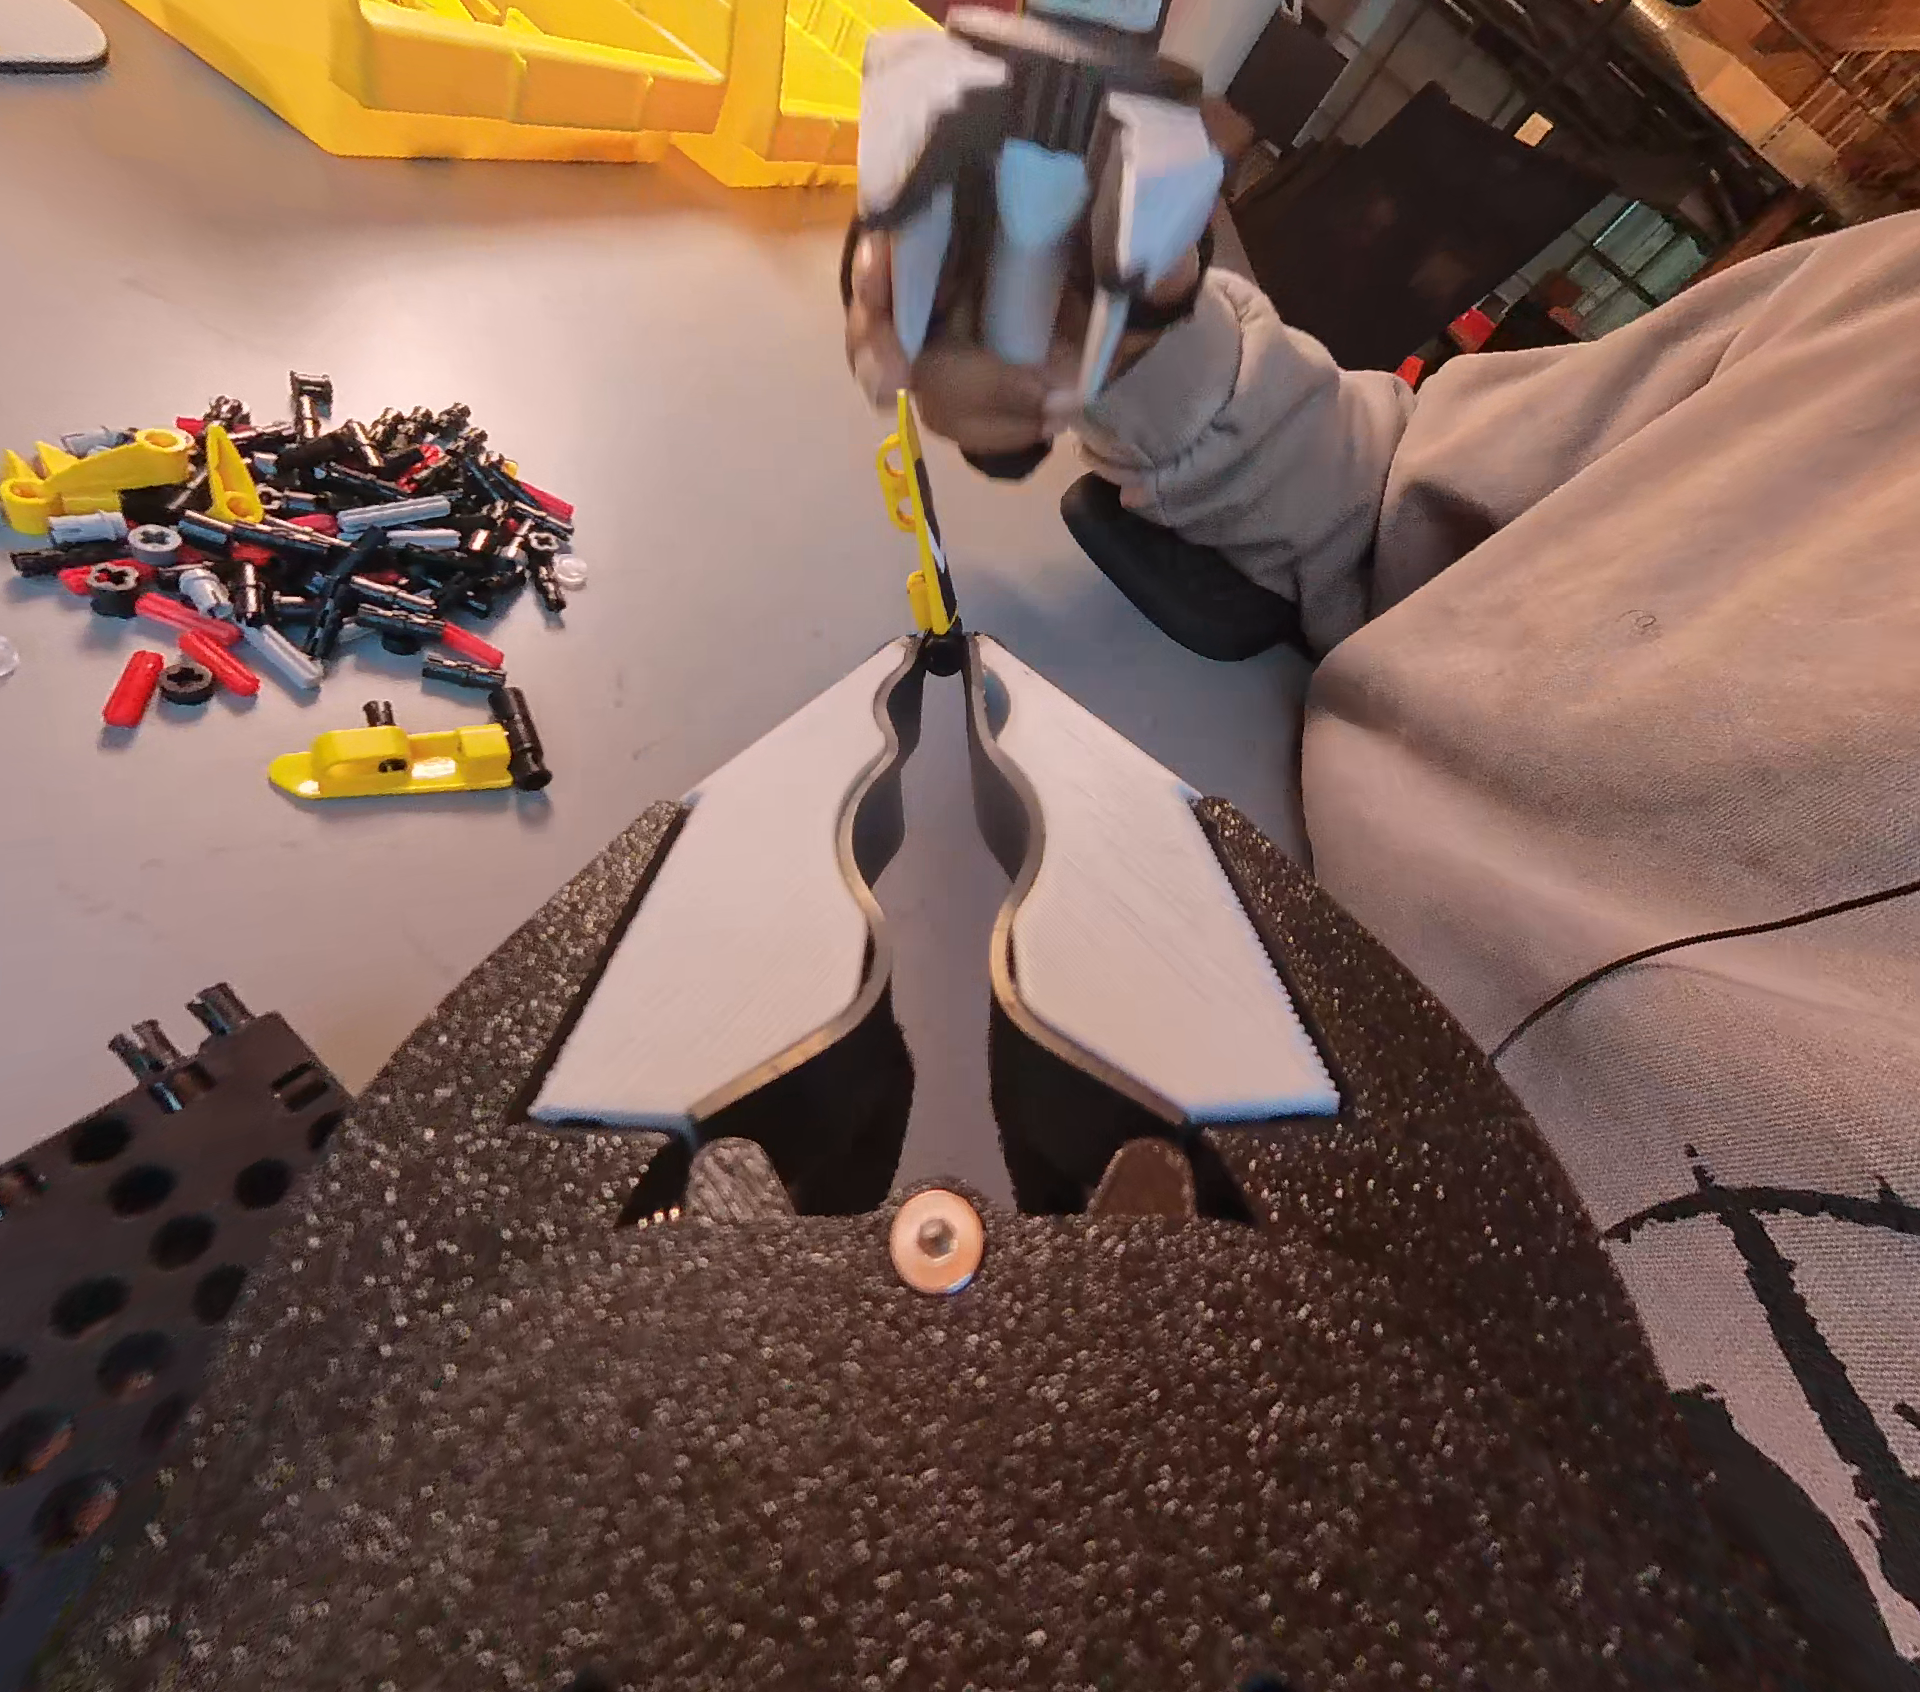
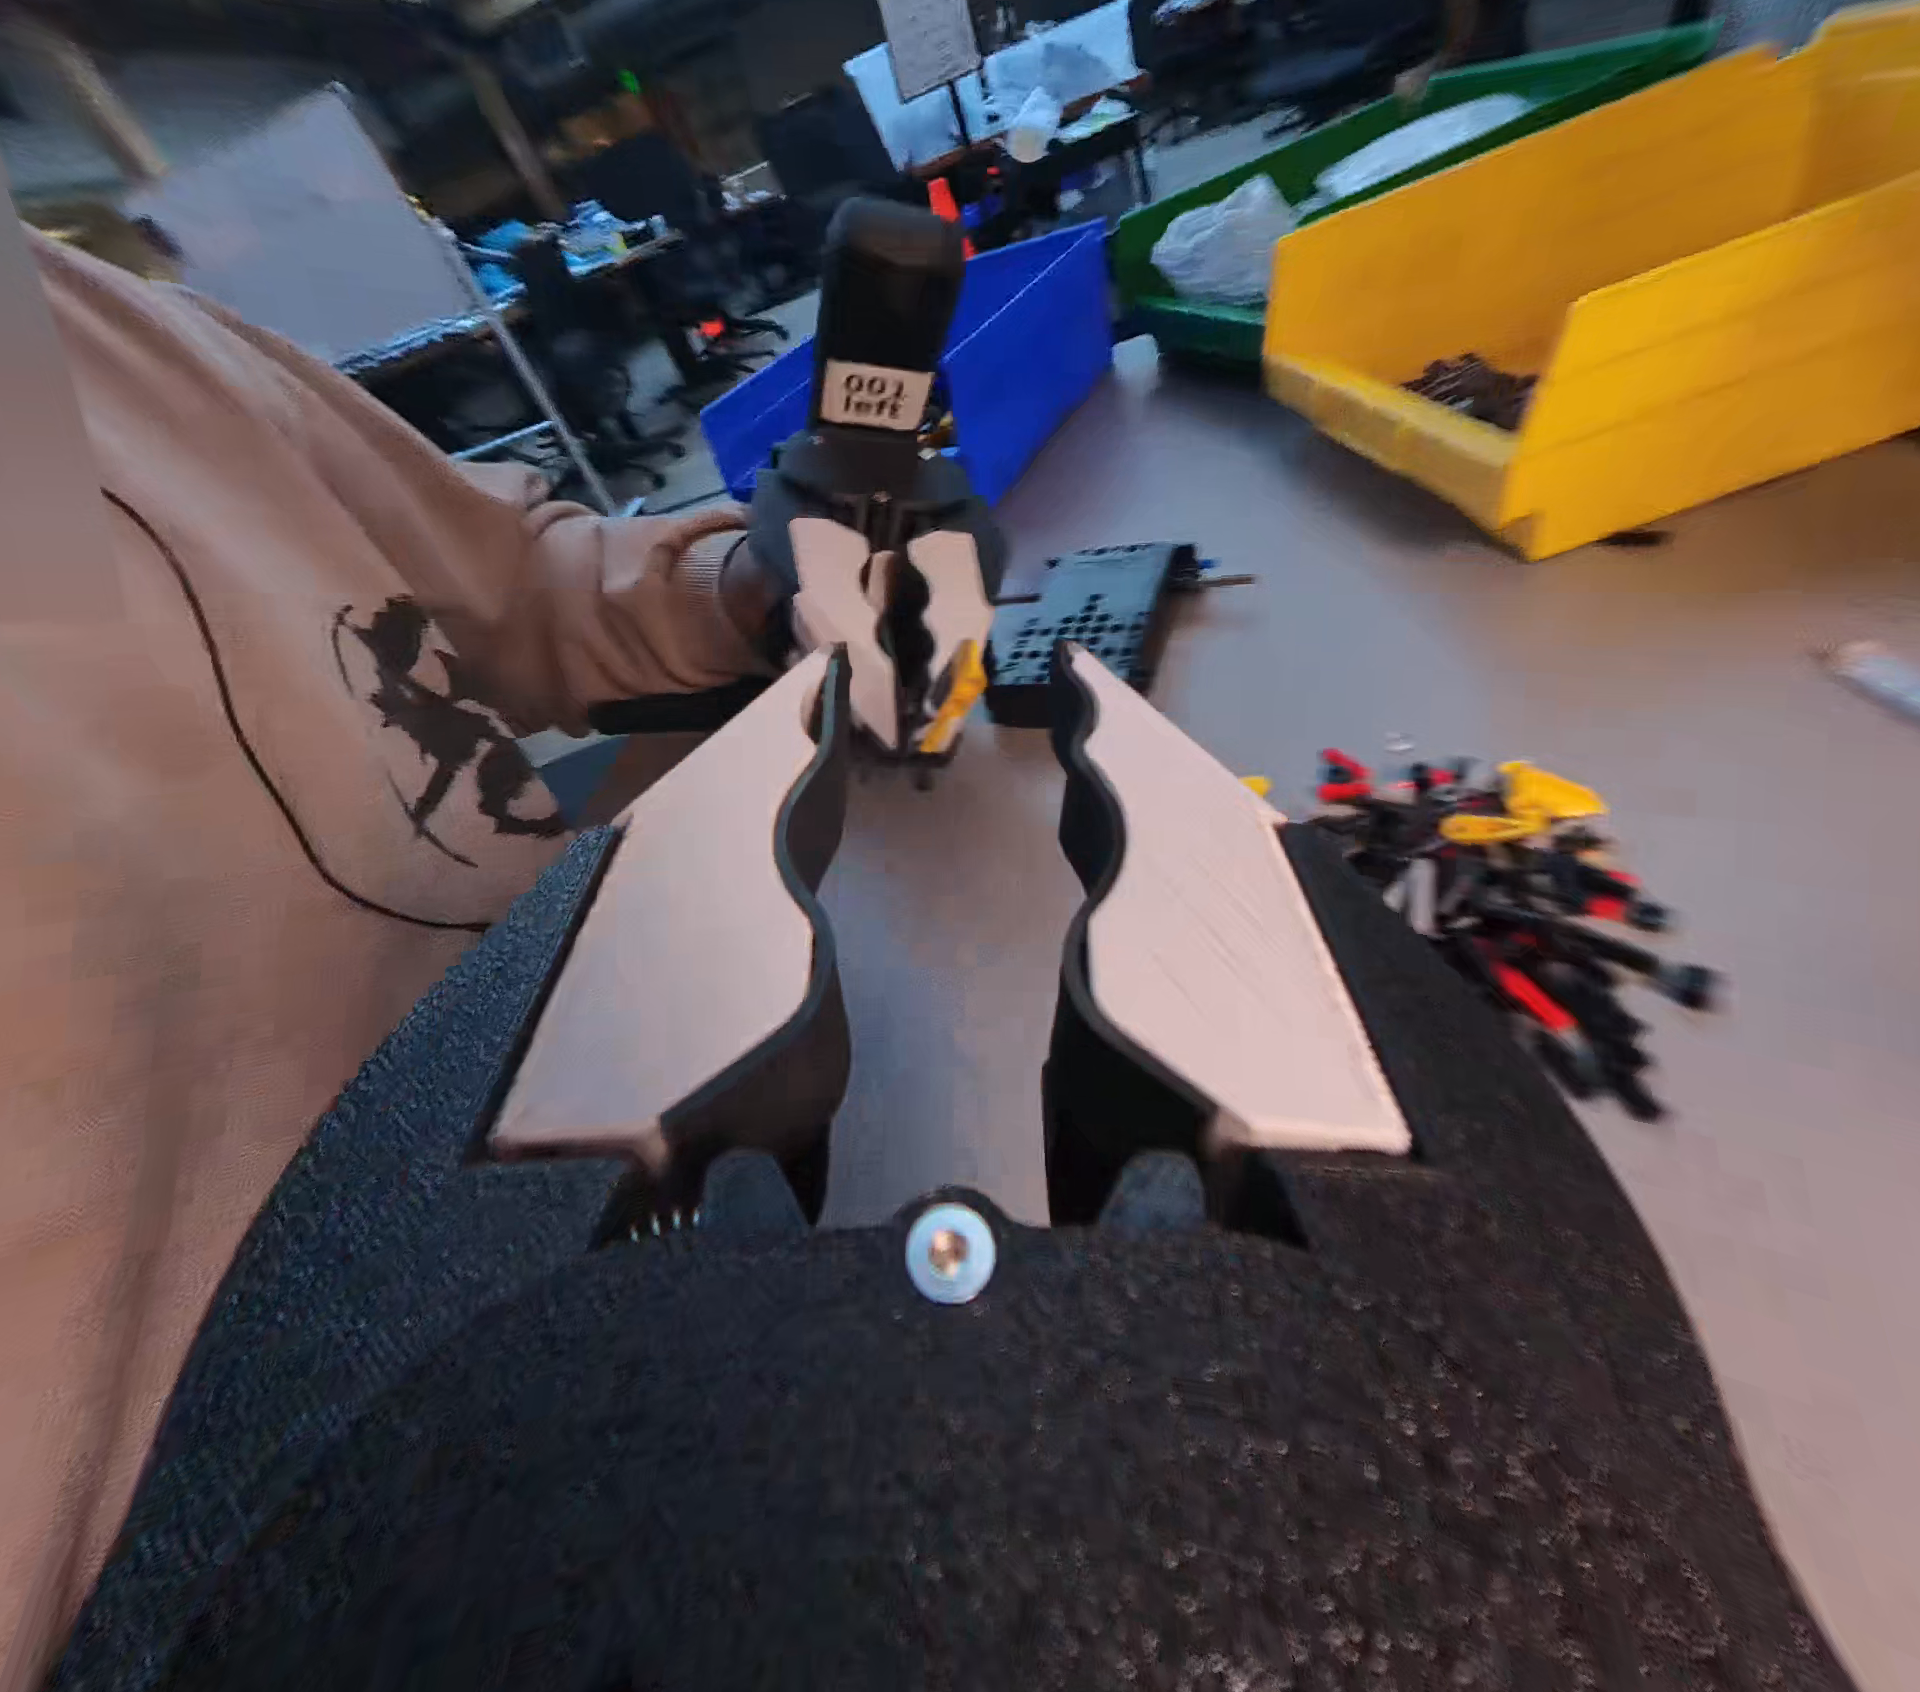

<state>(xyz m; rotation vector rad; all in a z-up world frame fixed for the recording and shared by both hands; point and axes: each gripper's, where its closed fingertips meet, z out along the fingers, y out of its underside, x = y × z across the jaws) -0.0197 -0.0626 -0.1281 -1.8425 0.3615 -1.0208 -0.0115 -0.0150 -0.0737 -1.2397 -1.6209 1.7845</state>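
Left gripper [image 1: 940, 655] clamped on yellow panel piece [image 1: 920, 520], upright.
Right gripper [image 2: 951, 686] spread wide, empty, facing it; loose parts pile [image 2: 1496, 904] rightward.

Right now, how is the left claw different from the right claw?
The left claw is pinched shut on a thin yellow piece standing up from its tips; the right claw is open and holds nothing. The left claw sits nearer the black plate with holes; the right claw is nearer the pile of small parts. Both have pale wavy fingers on black bodies, and point at each other.
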